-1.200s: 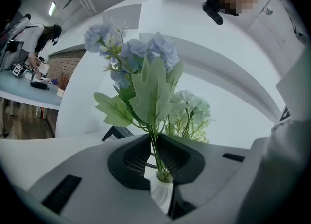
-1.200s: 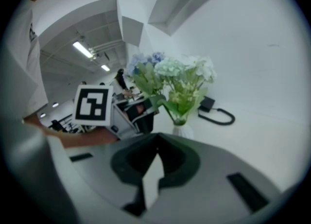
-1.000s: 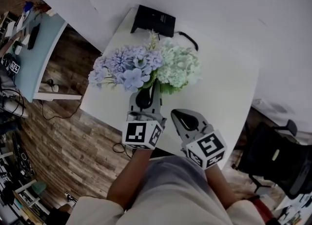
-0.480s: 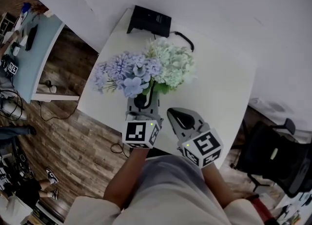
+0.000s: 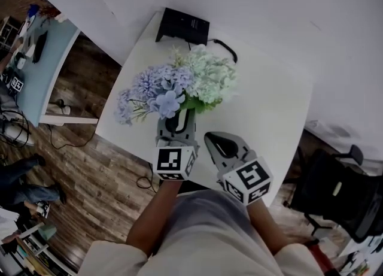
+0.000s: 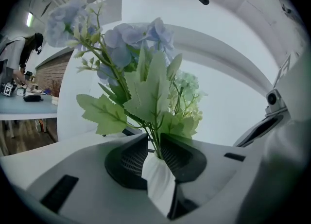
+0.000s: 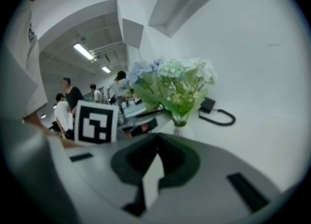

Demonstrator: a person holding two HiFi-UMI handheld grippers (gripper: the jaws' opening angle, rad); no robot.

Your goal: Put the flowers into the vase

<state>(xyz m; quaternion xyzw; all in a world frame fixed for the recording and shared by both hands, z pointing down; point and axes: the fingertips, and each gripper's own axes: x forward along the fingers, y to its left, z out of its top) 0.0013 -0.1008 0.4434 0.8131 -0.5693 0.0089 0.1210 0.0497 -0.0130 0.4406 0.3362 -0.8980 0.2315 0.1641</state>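
Starting at the far left of the head view, a pale blue desk and a wooden floor lie well to the left of the left tool. That tool points up across the white surface, with its marker cube nearest the person. Its jaws are opening. The left gripper view shows the green stems rising from the narrow gap between the two dark pads, close against them, with serrated leaves fanning out just above.

The flowers stand directly ahead of the left tool's tip. Their blue-purple heads lean out to its left, and the pale green-white heads are ahead and to its right. They sit in a small vase, which only the right gripper view shows, under the leaves and resting on the surface. In the head view the blooms and the left tool hide it.

Beyond the bouquet, at the surface's far edge, is a black box with a looped cable.

The right tool lies just right of the left one. It is angled toward the bouquet, clear of it and nearer the person. Its jaws are pressed together with nothing between them. Far to its right, off the surface, is a black chair.
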